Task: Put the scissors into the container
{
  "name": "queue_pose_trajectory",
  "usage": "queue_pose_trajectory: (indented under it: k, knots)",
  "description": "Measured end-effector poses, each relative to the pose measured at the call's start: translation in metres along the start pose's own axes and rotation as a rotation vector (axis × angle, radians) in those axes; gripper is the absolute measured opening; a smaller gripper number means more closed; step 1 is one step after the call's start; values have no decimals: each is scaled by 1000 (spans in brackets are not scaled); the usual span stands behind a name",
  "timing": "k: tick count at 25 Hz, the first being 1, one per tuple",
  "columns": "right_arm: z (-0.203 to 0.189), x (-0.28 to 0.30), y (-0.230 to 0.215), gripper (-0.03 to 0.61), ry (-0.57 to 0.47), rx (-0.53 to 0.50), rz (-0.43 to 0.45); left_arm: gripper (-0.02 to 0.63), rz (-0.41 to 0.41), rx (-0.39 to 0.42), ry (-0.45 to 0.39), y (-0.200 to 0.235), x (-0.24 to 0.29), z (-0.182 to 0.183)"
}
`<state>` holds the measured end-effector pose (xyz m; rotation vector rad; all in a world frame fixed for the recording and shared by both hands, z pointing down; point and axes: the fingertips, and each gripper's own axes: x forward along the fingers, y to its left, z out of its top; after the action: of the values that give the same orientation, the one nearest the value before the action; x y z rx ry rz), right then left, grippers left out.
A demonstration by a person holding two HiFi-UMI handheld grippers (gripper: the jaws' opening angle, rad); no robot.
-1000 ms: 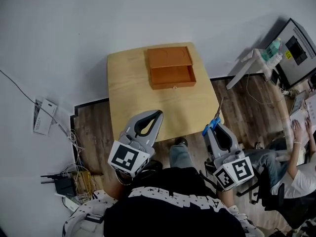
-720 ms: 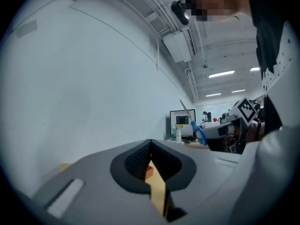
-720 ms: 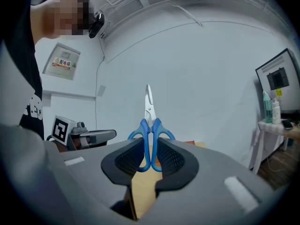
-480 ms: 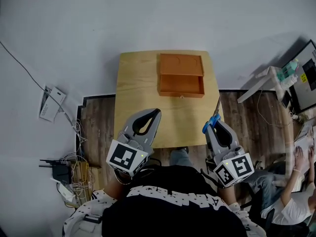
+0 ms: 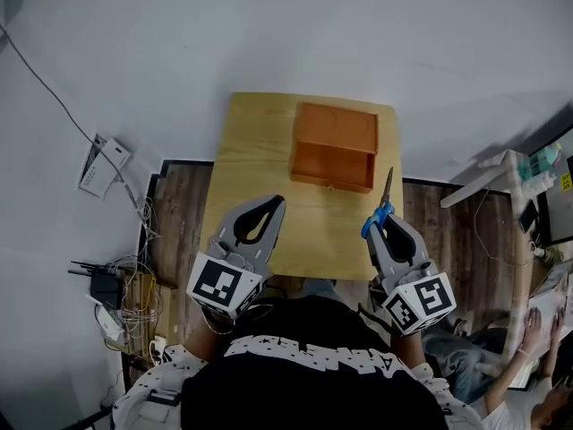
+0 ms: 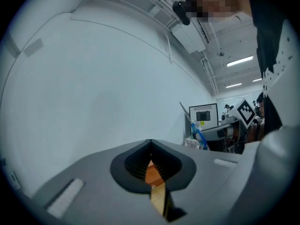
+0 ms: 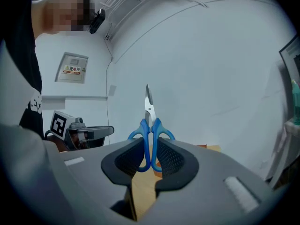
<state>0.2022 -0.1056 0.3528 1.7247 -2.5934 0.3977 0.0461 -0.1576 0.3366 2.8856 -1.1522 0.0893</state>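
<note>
1. Now, the scissors [image 7: 150, 139] stand upright in your right gripper [image 5: 381, 228]. Its jaws are clenched on the blue handle loops, and the blades point away from you, near the right edge of the desk [image 5: 255, 164].
2. The container [image 5: 333, 146], a wooden box with its drawer pulled open, sits at the far side of the desk, apart from the scissors.
3. Your left gripper [image 5: 271, 208] hovers over the near desk edge, its jaws pressed together on nothing.
4. One risk is that the hold is on the loops alone, so a quick swing could let the scissors pivot or slip out short of the drawer.
5. If you come in low, the long blade may catch the drawer front. The box could then slide, since nothing steadies it.
</note>
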Motion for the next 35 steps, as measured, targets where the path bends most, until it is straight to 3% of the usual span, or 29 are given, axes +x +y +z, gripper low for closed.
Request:
queue_pose_trajectory:
  k: [12,18,30,35]
  knots:
    - [-1,28,-45,101,50,-11,130,2,157,10,9,0,23,3]
    - [-14,42,-61,101,89,-64,177,2,223,5,18,0,30,1]
    - [-41,69,-81,101,181,-122,178,2,233,-14,40,10,43,-7]
    - [-48,89,-89,101,231,-191,165,2,222,-2,33,24,54,-2]
